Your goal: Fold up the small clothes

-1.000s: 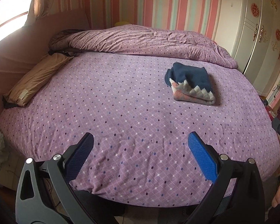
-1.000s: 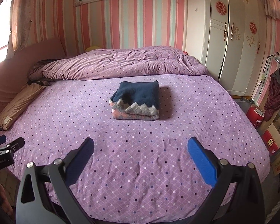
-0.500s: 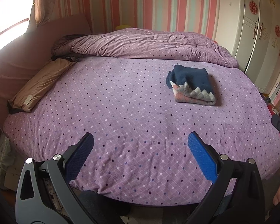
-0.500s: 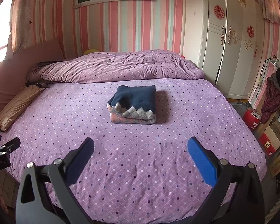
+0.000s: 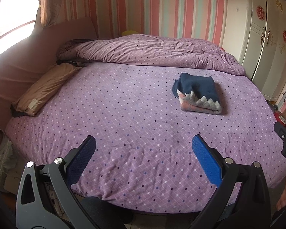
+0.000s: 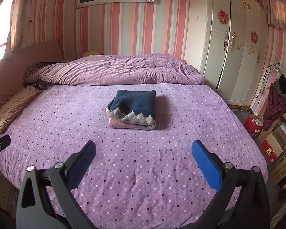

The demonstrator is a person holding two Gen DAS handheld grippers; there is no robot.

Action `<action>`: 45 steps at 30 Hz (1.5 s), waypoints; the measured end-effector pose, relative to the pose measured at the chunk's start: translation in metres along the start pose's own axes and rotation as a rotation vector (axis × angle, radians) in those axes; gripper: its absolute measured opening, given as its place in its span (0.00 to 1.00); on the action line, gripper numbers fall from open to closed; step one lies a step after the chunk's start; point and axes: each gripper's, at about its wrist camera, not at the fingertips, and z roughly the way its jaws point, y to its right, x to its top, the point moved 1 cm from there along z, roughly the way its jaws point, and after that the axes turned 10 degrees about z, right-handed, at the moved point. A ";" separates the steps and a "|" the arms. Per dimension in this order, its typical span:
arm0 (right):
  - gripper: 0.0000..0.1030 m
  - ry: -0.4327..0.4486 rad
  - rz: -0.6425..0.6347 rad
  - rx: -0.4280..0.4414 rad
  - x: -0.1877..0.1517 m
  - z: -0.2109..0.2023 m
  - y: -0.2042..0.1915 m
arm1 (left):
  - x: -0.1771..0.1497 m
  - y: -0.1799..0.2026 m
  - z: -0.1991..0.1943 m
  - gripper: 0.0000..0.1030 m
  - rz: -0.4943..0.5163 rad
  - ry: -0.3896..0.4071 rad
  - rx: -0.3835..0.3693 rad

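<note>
A folded small garment, navy on top with a grey zigzag band and pink-grey lower part, lies on the purple dotted bedspread. In the right wrist view the garment lies centred, beyond the fingers. My left gripper is open and empty, held above the near edge of the bed, well short and left of the garment. My right gripper is open and empty, above the near part of the bed, apart from the garment.
A rumpled purple duvet lies across the far side of the bed. A tan pillow lies at the left by the pink headboard. White wardrobes stand at the right. Boxes and a red canister sit on the floor.
Both grippers have drawn back and risen from the bed, so more wall and floor show. The folded garment has not moved. Both grippers stay open.
</note>
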 end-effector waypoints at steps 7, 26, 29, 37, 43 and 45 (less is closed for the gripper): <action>0.98 0.002 -0.004 -0.008 0.000 0.000 0.000 | 0.002 0.004 -0.006 0.97 0.039 0.021 0.025; 0.98 0.001 -0.025 -0.037 -0.002 0.004 -0.005 | 0.001 0.003 -0.007 0.97 0.037 0.020 0.022; 0.98 -0.004 -0.026 -0.042 -0.003 0.006 -0.006 | 0.000 0.005 -0.008 0.97 0.049 0.034 0.022; 0.98 0.001 -0.035 -0.047 -0.003 0.005 -0.007 | 0.002 0.008 -0.010 0.97 0.058 0.050 0.017; 0.98 0.001 -0.034 -0.050 -0.003 0.005 -0.006 | 0.003 0.007 -0.006 0.97 0.056 0.027 0.000; 0.98 0.001 -0.036 -0.051 -0.003 0.005 -0.006 | 0.003 0.006 -0.004 0.97 0.055 0.016 -0.015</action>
